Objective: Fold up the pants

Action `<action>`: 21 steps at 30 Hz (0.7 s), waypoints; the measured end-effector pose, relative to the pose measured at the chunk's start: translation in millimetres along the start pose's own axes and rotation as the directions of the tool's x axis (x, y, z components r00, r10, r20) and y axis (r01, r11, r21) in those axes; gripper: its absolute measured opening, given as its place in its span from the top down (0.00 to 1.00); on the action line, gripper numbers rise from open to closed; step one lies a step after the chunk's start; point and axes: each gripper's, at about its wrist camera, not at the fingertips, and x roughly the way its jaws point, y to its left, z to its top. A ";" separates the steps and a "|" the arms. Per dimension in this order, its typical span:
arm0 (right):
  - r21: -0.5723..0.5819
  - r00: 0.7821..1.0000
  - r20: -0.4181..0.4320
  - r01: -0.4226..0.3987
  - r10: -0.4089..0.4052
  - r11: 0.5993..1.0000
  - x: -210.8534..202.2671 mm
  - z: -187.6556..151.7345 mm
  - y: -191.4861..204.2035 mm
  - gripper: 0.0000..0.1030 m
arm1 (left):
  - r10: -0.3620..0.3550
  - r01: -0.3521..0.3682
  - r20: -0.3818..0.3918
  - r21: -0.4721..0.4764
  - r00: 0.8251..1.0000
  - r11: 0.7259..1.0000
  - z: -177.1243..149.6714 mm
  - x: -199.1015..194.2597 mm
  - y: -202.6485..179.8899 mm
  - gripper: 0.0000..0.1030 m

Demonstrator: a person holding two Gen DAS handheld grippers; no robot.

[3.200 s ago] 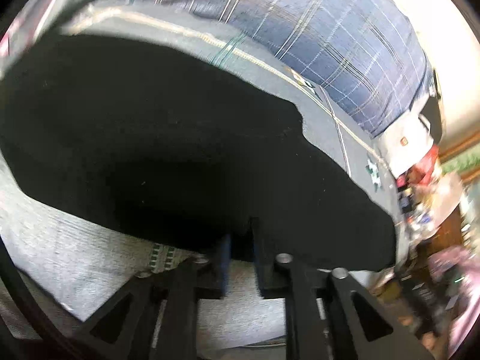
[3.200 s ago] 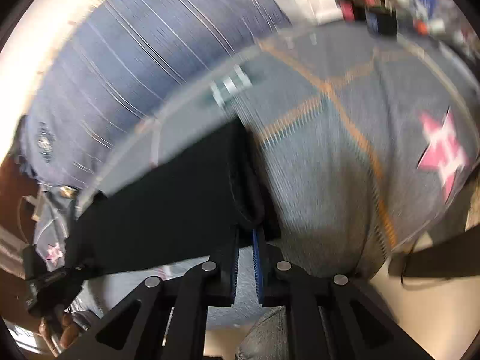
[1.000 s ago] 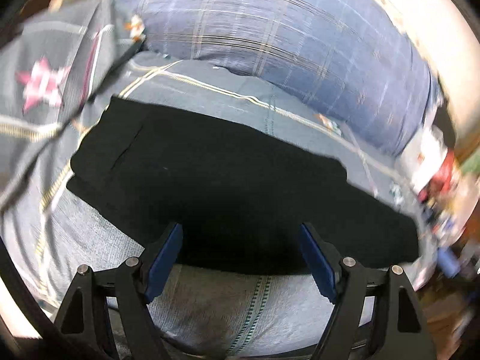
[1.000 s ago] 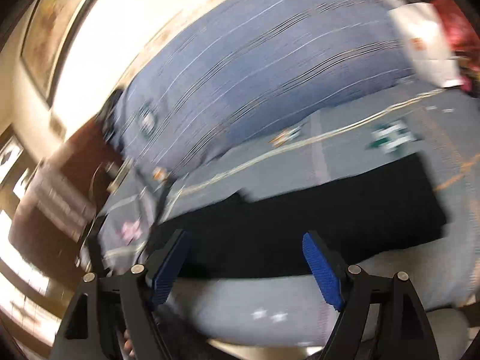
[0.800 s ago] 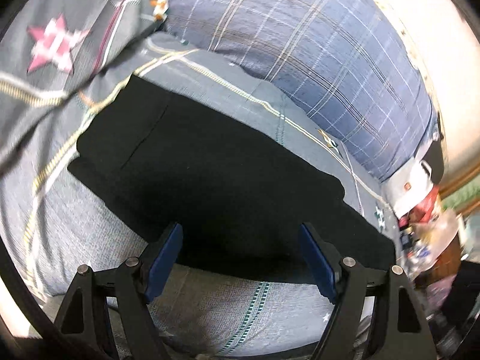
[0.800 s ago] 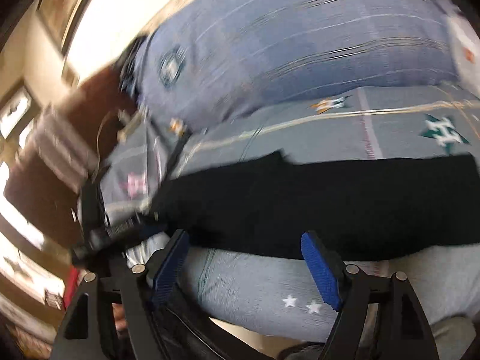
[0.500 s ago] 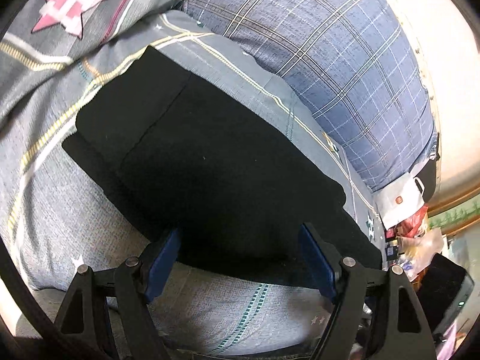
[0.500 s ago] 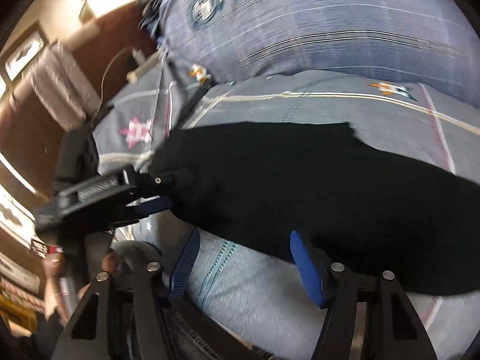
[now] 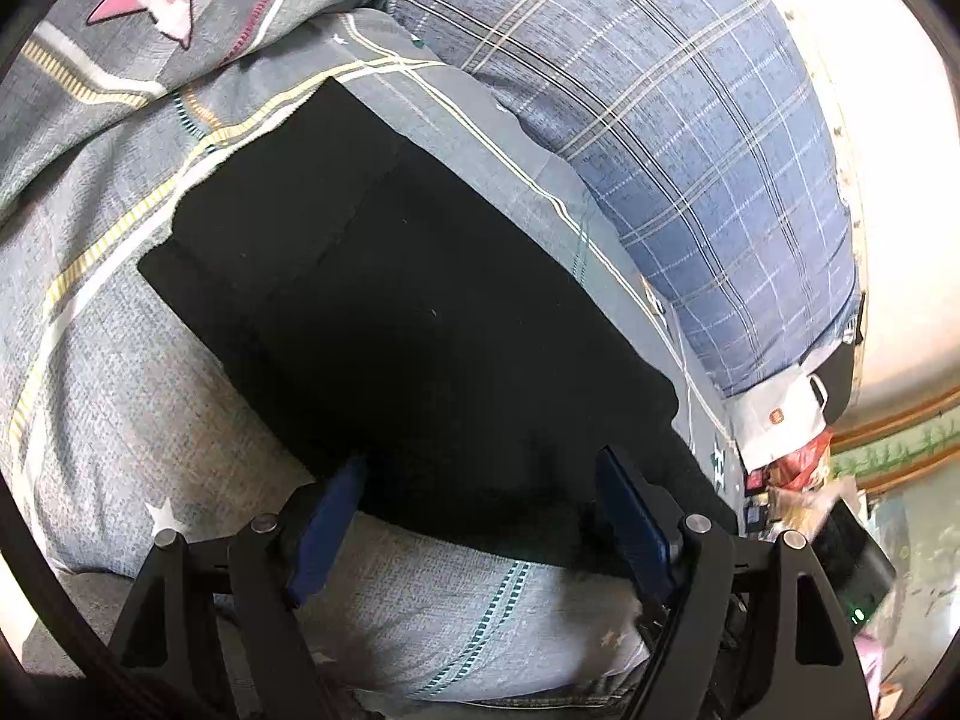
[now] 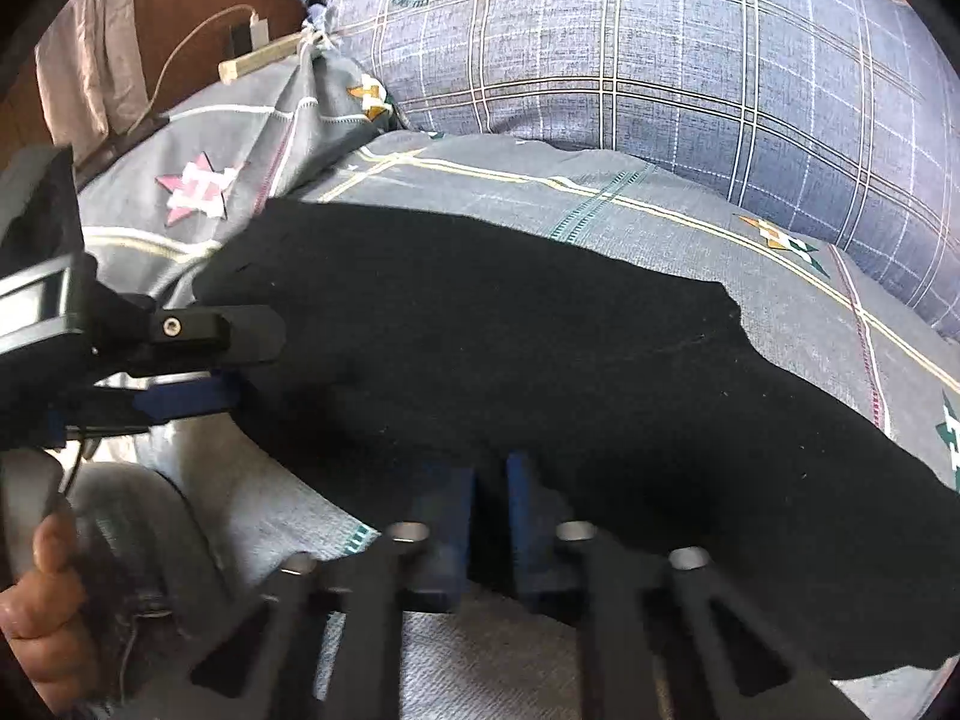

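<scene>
The black pants (image 9: 420, 324) are a matte, soft fabric, folded into a long flat band with a straight, square-cornered end toward the upper left of the left wrist view. They lie on a grey bedspread (image 9: 120, 396) of coarse woven texture, printed with yellow and teal dashed lines and pink stars.

The left gripper (image 9: 480, 516) points steeply down at the near edge of the pants. Its blue-padded fingers (image 9: 630, 528) stand wide apart, straddling the fabric edge without pressing it.

The right gripper (image 10: 489, 516) also points down at the near edge. Its blue pads are drawn together, with a fold of the black fabric pinched between them. In the right wrist view, the left gripper (image 10: 198, 360) lies level at the left end of the pants, and a bare hand (image 10: 36, 612) grips its handle at the lower left.

A large blue plaid pillow (image 10: 660, 60) lies just behind the pants, touching the bedspread. A white cable and charger (image 10: 252, 30) rest against a brown wooden headboard. Cluttered small items (image 9: 798, 468) sit at the far right in the left wrist view, too small to identify.
</scene>
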 end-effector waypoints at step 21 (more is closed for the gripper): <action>0.056 0.985 0.073 -0.161 0.157 0.985 -17.1 -25.9 -1.9 0.94 | 0.176 -0.170 0.068 -0.089 0.982 0.981 21.8 -22.5 30.0 0.90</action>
